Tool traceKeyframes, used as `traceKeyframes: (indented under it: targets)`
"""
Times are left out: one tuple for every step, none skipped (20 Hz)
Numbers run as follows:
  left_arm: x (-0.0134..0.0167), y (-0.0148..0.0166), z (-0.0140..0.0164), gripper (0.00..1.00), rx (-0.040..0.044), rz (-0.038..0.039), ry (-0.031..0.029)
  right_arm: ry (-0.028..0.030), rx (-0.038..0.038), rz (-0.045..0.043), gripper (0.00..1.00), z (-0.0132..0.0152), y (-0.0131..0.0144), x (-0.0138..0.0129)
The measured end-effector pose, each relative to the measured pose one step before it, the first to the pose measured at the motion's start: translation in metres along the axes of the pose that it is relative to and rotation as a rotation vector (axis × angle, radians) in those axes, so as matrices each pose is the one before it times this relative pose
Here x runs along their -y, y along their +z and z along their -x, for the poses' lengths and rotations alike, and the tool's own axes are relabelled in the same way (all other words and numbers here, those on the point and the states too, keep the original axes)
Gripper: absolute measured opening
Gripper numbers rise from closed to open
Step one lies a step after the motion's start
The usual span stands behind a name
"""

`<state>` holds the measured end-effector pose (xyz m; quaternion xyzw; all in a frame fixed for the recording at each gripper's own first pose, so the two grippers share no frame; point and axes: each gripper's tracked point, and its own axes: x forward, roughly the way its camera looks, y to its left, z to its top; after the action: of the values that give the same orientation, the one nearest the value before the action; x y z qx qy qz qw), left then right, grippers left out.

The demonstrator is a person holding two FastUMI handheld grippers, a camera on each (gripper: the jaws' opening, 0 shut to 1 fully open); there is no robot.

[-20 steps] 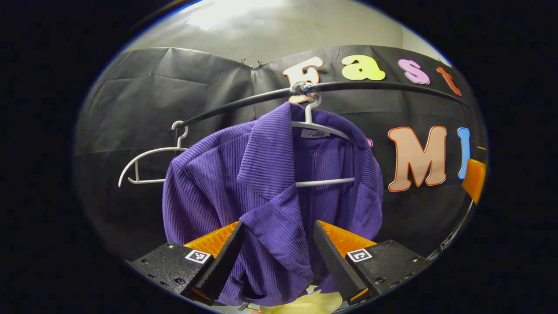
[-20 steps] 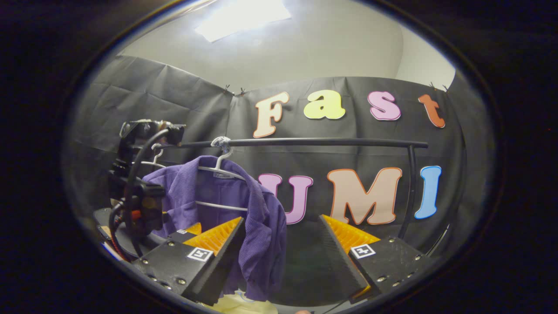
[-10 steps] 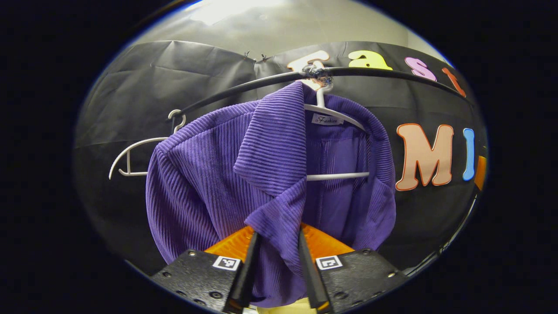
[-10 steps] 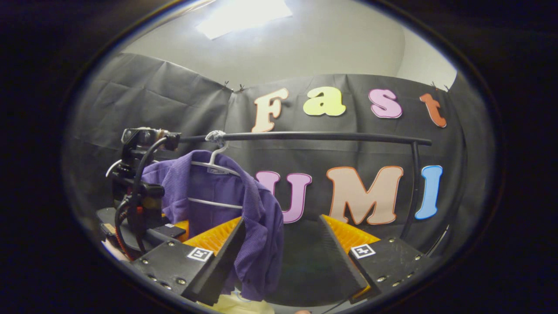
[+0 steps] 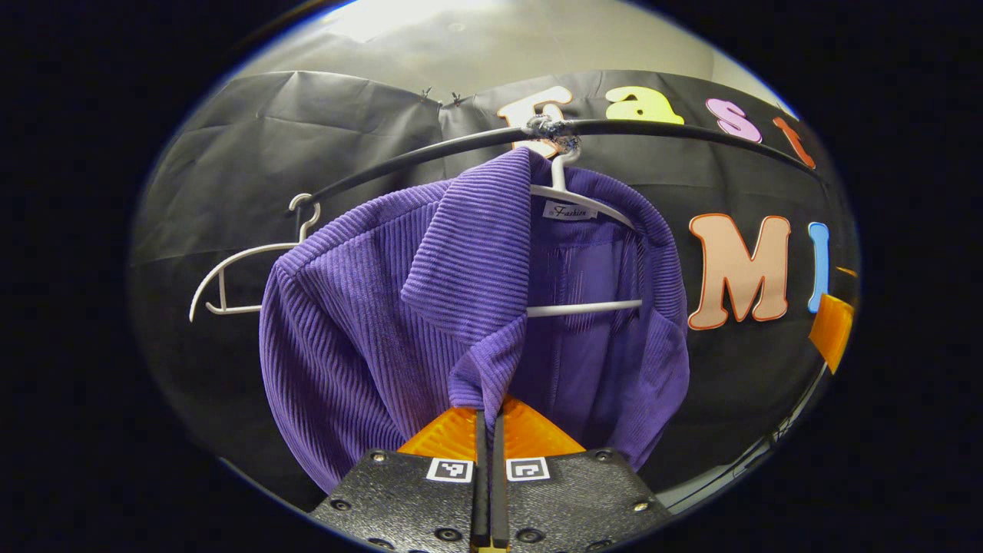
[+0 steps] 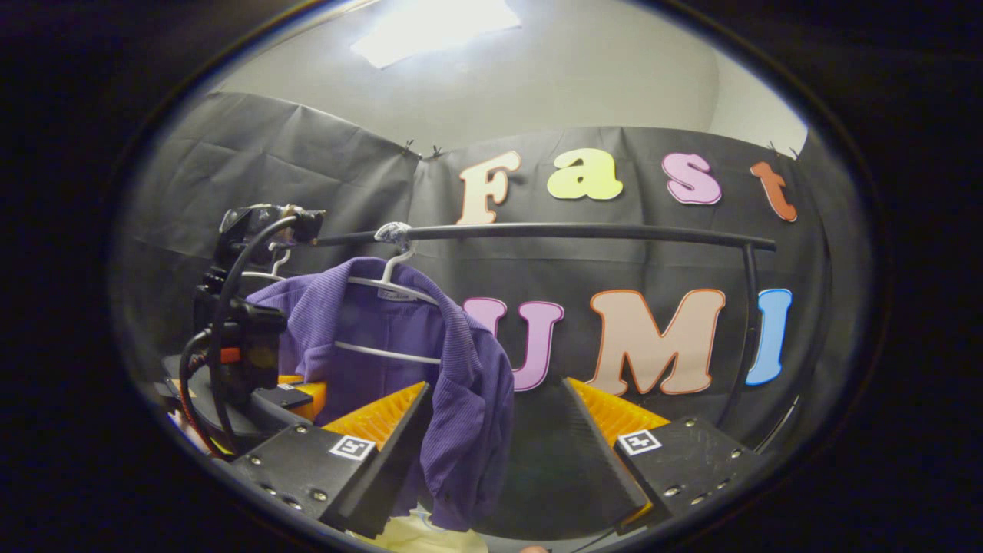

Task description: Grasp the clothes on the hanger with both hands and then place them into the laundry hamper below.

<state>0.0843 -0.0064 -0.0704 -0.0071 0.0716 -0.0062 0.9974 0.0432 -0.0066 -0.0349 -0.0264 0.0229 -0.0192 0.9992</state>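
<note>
Purple shirt (image 5: pixel 369 307) is hung on a white hanger (image 5: pixel 584 307) on the rail (image 5: pixel 430 157). Left gripper (image 5: pixel 485 418) is clamped on the front edge below the collar. Right gripper (image 6: pixel 495 430) is spread wide, with the shirt's other side just beside one finger. A second pinch is needed before the shirt is lifted off; the hanger should be left behind.

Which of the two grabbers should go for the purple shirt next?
The right gripper. Its jaws stand wide open, with the purple shirt hanging just ahead by its left finger. The left gripper is shut on the shirt's front edge, so it is taken.
</note>
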Motion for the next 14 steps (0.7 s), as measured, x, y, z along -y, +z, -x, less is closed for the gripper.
traceKeyframes:
  targets:
    - [0.00016,0.00117,0.00118,0.00,-0.00321,0.00586,-0.00458,0.00311,-0.00142,0.00138,0.95,-0.00152,-0.00089,-0.00034]
    - [-0.00052,-0.00097,0.00089,0.00,-0.00350,0.00353,-0.00396,0.00239,-0.00226,0.00026,0.95,-0.00018,-0.00122,-0.00113]
    - [0.00022,0.00054,0.00152,0.02,0.00010,0.00251,-0.00732,0.00317,-0.00118,-0.00133,0.95,-0.00038,-0.00084,-0.00136]
    - [0.00118,0.00065,0.00164,0.02,0.00020,0.00230,-0.01027,0.00205,-0.00138,-0.00245,0.99,-0.00101,-0.00046,-0.00098]
    - [0.00079,0.00136,0.00173,0.00,0.00486,0.00491,-0.01287,0.00199,-0.00037,-0.00232,0.95,0.00091,-0.00060,-0.00257]
    - [0.00102,0.00070,0.00069,0.00,0.00249,0.00459,-0.01406,0.00244,0.00020,-0.00271,0.99,-0.00022,-0.00021,-0.00056]
    - [0.00134,0.00082,0.00112,0.00,0.00022,0.00265,-0.01399,0.00228,-0.00141,-0.00201,0.99,-0.00090,-0.00198,-0.00166]
    - [0.00042,0.00029,0.00139,0.00,-0.00103,-0.00252,-0.00732,0.00194,-0.00308,-0.00105,0.99,-0.00024,-0.00114,-0.00079]
    - [-0.00146,0.00089,0.00057,0.01,0.00012,-0.00435,-0.00086,0.00253,-0.00438,-0.00131,0.99,0.00007,-0.00267,-0.00119]
    - [-0.00154,0.00015,0.00180,0.05,0.00048,-0.00418,0.00065,0.00416,-0.00402,-0.00182,0.99,-0.00145,-0.00101,-0.00116]
    - [-0.00152,0.00080,0.00111,0.05,-0.00007,-0.00401,0.00085,0.00218,-0.00435,-0.00175,0.95,-0.00010,-0.00170,-0.00098]
    - [-0.00231,-0.00082,0.00061,0.05,-0.00210,-0.00267,0.00133,0.00209,-0.00359,-0.00197,0.99,-0.00072,-0.00165,-0.00197]
    - [-0.00203,0.00078,0.00034,0.05,0.00038,-0.00026,-0.00032,0.00201,-0.00175,-0.00218,0.95,0.00025,-0.00129,-0.00148]
    - [-0.00208,-0.00042,0.00038,0.04,-0.00082,0.00039,0.00219,0.00335,-0.00156,-0.00108,0.95,-0.00086,-0.00050,-0.00105]
